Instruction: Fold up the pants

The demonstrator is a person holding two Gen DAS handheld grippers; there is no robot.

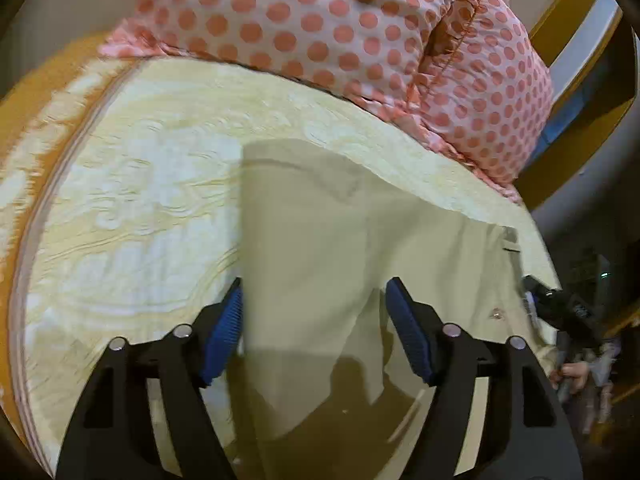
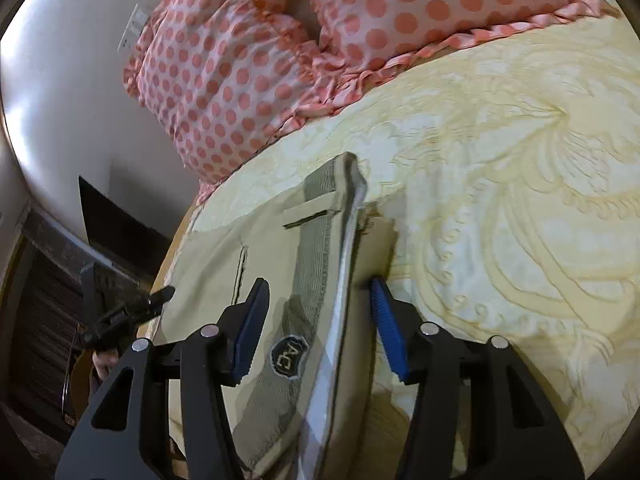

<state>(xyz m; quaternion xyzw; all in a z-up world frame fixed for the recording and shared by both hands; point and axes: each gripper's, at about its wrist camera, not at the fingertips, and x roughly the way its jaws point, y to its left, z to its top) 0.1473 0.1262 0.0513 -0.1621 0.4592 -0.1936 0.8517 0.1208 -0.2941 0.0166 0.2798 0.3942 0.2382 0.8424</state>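
Note:
Beige pants (image 1: 320, 248) lie spread on a cream patterned bedspread (image 1: 140, 200). My left gripper (image 1: 314, 304) is open, its blue pads either side of a pant leg, just above the cloth. In the right wrist view the waistband (image 2: 320, 256) with a belt loop and a black label (image 2: 287, 354) is turned up between my right gripper's open jaws (image 2: 318, 300). Nothing is clamped. The right gripper also shows at the far right of the left wrist view (image 1: 560, 304); the left gripper shows at the left of the right wrist view (image 2: 128, 312).
Pink polka-dot pillows (image 1: 340, 20) lie at the head of the bed, also in the right wrist view (image 2: 248, 60). The bed's orange border (image 1: 24, 120) runs along the left. A white wall (image 2: 60, 100) and dark furniture (image 2: 48, 300) stand beyond the bed edge.

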